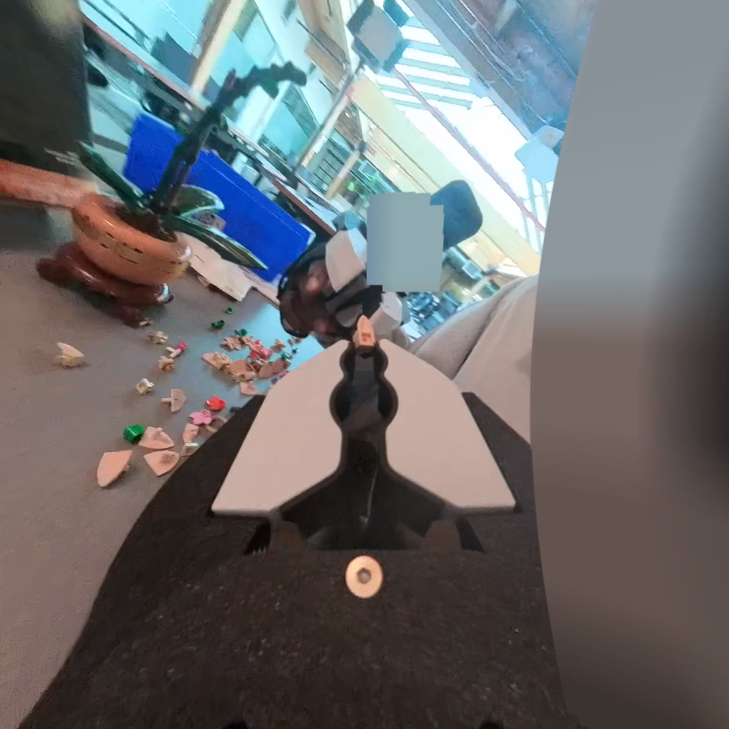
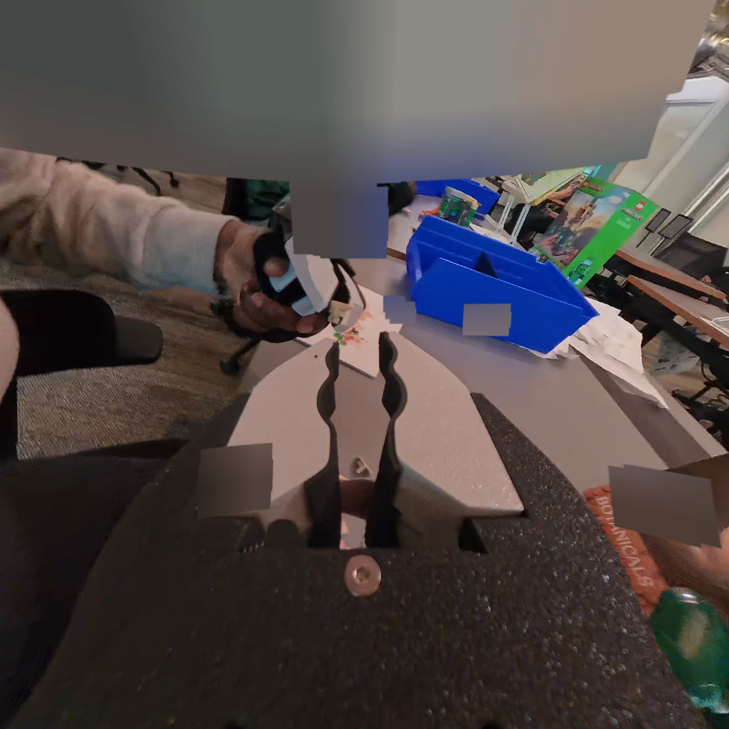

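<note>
My left gripper [image 1: 363, 349] is shut on a small tan brick piece [image 1: 363, 333] that sticks out past its tips, held above the grey table [image 1: 59, 532]. Just beyond it, a hand holds my right gripper, seen as a white and grey body [image 1: 347, 272]. In the right wrist view my right gripper [image 2: 357, 349] is open and empty, with a narrow gap between the jaws. It faces the left gripper [image 2: 311, 284], held by a hand in a light sleeve, with the small piece [image 2: 342, 311] at its tip. The two grippers are close, tip to tip.
A brick-built plant in a pink pot [image 1: 130, 244] stands on a dark base at the left. Several loose pink, tan, red and green pieces [image 1: 221, 378] lie scattered on the table. A blue bin [image 2: 493, 284], a green box [image 2: 584, 232], a paper sheet [image 2: 363, 355] and a green leaf [image 2: 686, 643] are nearby. Both grippers' tips are close together, under 4 cm apart.
</note>
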### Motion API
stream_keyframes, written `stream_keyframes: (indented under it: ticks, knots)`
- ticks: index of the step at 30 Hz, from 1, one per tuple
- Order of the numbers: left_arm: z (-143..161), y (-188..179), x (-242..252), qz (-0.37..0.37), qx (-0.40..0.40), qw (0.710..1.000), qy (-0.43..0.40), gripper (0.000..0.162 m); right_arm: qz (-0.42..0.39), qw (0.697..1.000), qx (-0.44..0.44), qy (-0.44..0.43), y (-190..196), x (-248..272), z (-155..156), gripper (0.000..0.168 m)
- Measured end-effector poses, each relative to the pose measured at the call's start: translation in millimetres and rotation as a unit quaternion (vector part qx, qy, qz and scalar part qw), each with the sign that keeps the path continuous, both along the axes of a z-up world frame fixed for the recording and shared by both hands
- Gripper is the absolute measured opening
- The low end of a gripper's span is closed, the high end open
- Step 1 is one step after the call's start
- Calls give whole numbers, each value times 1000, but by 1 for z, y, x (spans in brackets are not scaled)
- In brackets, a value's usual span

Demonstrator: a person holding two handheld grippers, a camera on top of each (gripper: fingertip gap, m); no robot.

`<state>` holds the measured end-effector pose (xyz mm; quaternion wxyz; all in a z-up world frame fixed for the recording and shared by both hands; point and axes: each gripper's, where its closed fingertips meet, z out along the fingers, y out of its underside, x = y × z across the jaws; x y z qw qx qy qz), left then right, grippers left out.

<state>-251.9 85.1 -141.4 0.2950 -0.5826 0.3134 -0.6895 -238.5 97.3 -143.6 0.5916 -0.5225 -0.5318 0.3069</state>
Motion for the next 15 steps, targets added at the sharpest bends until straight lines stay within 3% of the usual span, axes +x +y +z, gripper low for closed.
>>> stream_keyframes:
  ticks: [5, 9, 15]
  knots:
    - [-7, 1, 19, -175, -97, 979, 50, 8, 25, 995, 83, -58, 7, 18, 7, 22]
    - [-12, -17, 36, -238, -107, 961, 86, 8, 58, 981, 151, -111, -16, 33, -1, 22]
    - [-19, -55, 57, -290, -109, 945, 106, 8, 41, 954, 235, -183, -51, 43, -23, 20]
